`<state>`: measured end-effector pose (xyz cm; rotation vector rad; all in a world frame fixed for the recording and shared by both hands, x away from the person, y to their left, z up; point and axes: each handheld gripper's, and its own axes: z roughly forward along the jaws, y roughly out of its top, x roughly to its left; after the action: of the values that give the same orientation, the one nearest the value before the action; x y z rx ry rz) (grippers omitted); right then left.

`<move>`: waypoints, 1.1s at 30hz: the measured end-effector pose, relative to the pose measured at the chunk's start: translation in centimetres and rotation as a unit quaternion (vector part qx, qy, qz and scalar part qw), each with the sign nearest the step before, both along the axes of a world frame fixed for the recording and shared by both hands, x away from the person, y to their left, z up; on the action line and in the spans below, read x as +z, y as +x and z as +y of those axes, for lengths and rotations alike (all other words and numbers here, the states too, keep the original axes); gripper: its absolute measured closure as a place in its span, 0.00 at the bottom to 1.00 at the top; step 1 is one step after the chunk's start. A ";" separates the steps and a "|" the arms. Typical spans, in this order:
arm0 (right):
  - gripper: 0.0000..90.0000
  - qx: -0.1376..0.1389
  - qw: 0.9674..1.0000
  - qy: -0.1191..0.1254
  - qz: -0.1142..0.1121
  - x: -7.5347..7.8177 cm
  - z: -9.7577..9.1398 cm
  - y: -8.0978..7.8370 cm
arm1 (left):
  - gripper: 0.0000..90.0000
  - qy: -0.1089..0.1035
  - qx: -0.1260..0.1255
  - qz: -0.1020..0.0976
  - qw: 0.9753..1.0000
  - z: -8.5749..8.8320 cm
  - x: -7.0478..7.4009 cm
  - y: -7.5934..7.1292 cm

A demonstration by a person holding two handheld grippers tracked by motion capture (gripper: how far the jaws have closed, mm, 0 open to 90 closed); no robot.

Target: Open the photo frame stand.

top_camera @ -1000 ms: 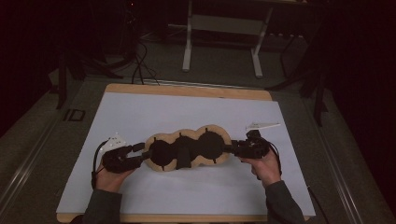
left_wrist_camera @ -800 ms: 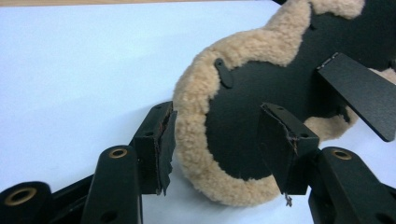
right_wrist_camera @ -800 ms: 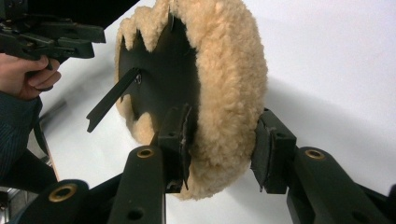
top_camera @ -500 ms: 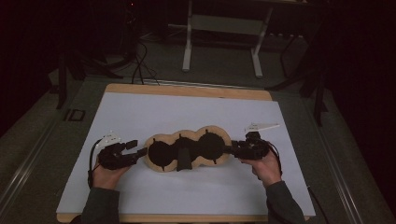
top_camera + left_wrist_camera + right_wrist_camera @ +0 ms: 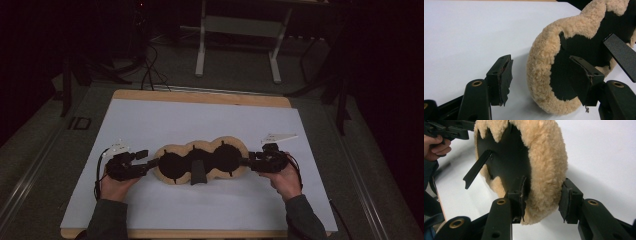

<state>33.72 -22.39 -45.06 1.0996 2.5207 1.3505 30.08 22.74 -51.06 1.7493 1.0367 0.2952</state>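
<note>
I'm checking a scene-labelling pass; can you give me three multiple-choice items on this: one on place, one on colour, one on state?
1. Where does the lobed black pad with the fleece rim lie?
A. On the white sheet, between the two grippers
B. On the floor
C. On the metal stand

2. What colour is the fleece?
A. Blue
B. Tan
C. Red

3. How do the left gripper's fingers stand?
A. Clamped on the strap
B. Shut, empty
C. Open

Answers:
1 A: the pad rests on the white sheet, with the left gripper and right gripper at its ends.
2 B: the rim is tan.
3 C: the fingers have just been opening; the pad's end lies between them, unpressed.
</note>
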 end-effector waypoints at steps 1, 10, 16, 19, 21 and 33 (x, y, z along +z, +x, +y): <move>0.66 0.000 1.000 -0.001 0.000 0.0 0.0 0.0 | 0.40 0.001 0.002 -0.002 1.000 0.0 0.0 0.0; 0.66 0.004 1.000 -0.012 -0.009 0.0 0.1 -0.1 | 0.40 0.015 -0.006 0.007 1.000 -0.5 -0.1 0.0; 0.66 0.003 1.000 -0.016 -0.014 -0.2 0.1 -0.1 | 0.40 0.025 -0.023 0.017 0.999 -1.2 -0.4 0.1; 0.66 0.005 1.000 -0.019 -0.018 -0.2 0.1 -0.2 | 0.49 0.022 -0.040 0.023 0.999 -1.3 -0.4 0.1; 0.66 0.006 1.000 -0.021 -0.020 -0.2 0.1 -0.2 | 0.49 0.021 -0.042 0.029 0.998 -1.3 -0.5 0.2; 0.65 0.012 0.999 -0.038 -0.034 -0.4 0.1 -0.4 | 0.46 0.028 -0.057 0.043 0.997 -1.7 -1.0 0.5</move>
<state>33.36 -22.24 -45.43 0.9947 2.5223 1.2652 30.59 20.99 -52.04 1.8773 0.9936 0.1802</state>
